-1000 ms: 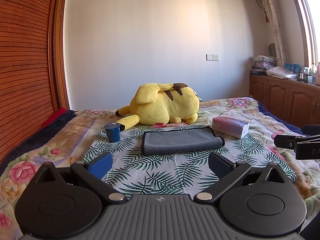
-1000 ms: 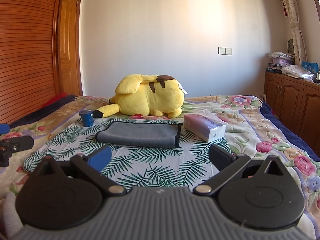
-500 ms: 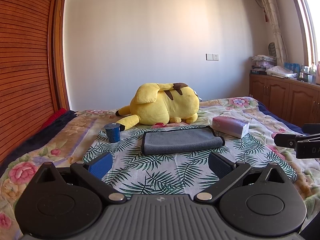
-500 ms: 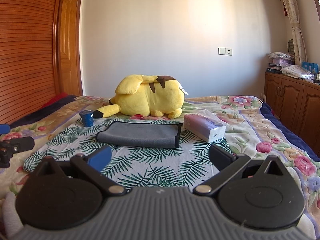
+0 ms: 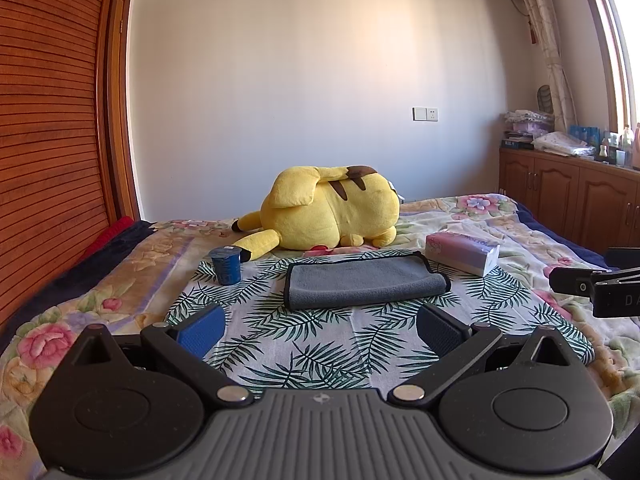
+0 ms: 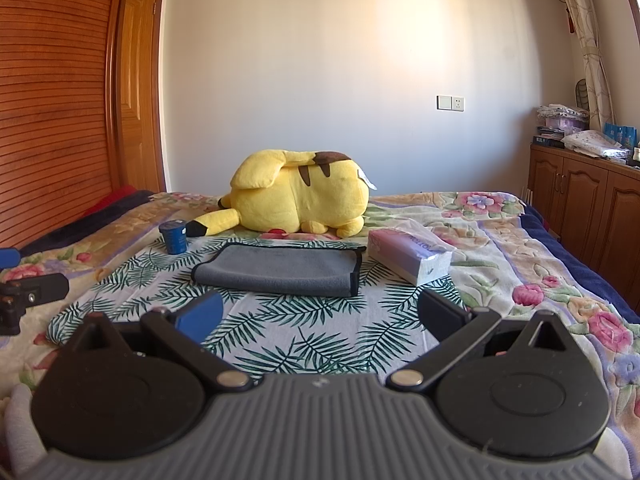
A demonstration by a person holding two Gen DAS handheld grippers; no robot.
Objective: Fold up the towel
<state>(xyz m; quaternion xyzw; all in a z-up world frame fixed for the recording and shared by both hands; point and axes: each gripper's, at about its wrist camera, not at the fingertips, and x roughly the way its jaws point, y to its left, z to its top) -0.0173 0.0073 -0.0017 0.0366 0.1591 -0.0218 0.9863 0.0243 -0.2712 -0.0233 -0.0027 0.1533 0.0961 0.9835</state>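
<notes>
A grey towel with a dark hem (image 5: 362, 283) lies folded on a palm-leaf cloth (image 5: 320, 344) on the bed; it also shows in the right wrist view (image 6: 280, 270). My left gripper (image 5: 320, 326) is open and empty, held back from the towel's near edge. My right gripper (image 6: 318, 314) is open and empty, also short of the towel. Each gripper shows at the edge of the other's view, the right one (image 5: 592, 286) and the left one (image 6: 28, 292).
A yellow plush toy (image 5: 328, 210) lies behind the towel. A blue cup (image 5: 226, 266) stands to its left and a tissue box (image 5: 462, 252) to its right. A wooden wardrobe (image 5: 48, 140) lines the left side, low cabinets (image 5: 568, 200) the right.
</notes>
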